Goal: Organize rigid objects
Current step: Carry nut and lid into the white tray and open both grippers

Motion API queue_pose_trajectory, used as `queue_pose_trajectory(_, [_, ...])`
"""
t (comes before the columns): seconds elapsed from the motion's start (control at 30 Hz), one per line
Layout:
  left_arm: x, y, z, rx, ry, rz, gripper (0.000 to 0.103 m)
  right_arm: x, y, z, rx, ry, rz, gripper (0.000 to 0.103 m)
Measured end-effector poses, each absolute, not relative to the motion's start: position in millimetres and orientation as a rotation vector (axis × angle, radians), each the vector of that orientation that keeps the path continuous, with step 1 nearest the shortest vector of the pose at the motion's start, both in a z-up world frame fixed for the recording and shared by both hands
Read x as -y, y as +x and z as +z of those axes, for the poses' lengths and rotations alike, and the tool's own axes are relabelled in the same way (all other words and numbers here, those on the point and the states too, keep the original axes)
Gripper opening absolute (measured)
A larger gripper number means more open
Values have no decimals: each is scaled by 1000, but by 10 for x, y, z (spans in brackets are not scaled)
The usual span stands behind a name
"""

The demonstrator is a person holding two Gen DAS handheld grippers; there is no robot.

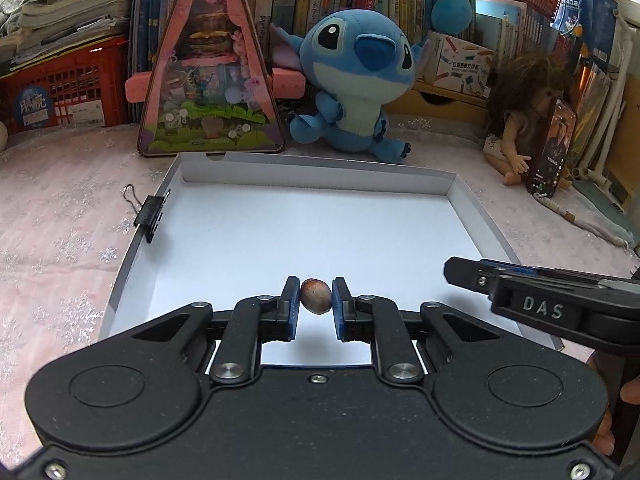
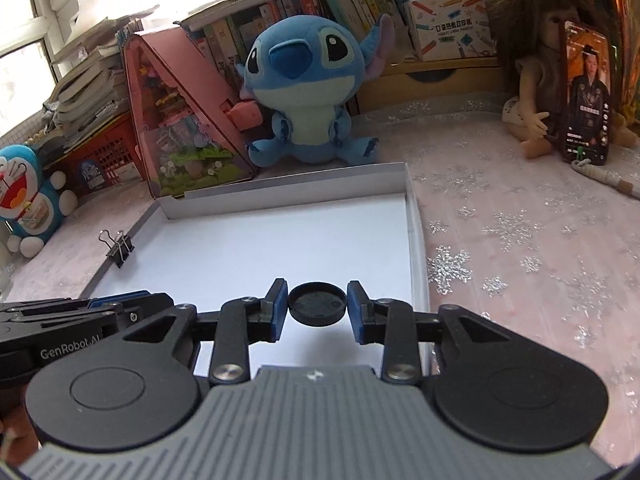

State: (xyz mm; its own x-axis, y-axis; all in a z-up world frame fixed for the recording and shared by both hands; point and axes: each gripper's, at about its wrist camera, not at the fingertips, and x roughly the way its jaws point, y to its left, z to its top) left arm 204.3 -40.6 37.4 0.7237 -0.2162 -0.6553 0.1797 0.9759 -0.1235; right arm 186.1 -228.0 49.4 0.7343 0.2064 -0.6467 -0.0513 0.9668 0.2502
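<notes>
My left gripper (image 1: 316,300) is shut on a small brown nut (image 1: 315,295) and holds it above the near part of a shallow white cardboard tray (image 1: 320,178). My right gripper (image 2: 317,307) is shut on a round black cap (image 2: 317,305) and holds it over the near right part of the same tray (image 2: 414,240). The right gripper's tip (image 1: 464,274) shows at the right in the left wrist view. The left gripper's tip (image 2: 120,306) shows at the left in the right wrist view. A black binder clip (image 1: 152,212) is clamped on the tray's left wall, and it also shows in the right wrist view (image 2: 120,248).
Behind the tray stand a pink triangular toy house (image 1: 208,80), a blue Stitch plush (image 1: 356,80) and a doll (image 1: 528,112) with a phone (image 2: 586,92) propped on it. A Doraemon toy (image 2: 24,196) stands at far left. Bookshelves and red crates line the back.
</notes>
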Motion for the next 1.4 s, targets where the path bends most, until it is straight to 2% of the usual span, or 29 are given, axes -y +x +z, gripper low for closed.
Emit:
queue_pose_trajectory(0.4, [479,2250,164,-747,-34,-184,16,2231,1993,390,-728,152,141,37])
queue_pose_trajectory(1.4, [604,2512,85,-695,25,-177,18,2187,2333,244,-696,9,134,37])
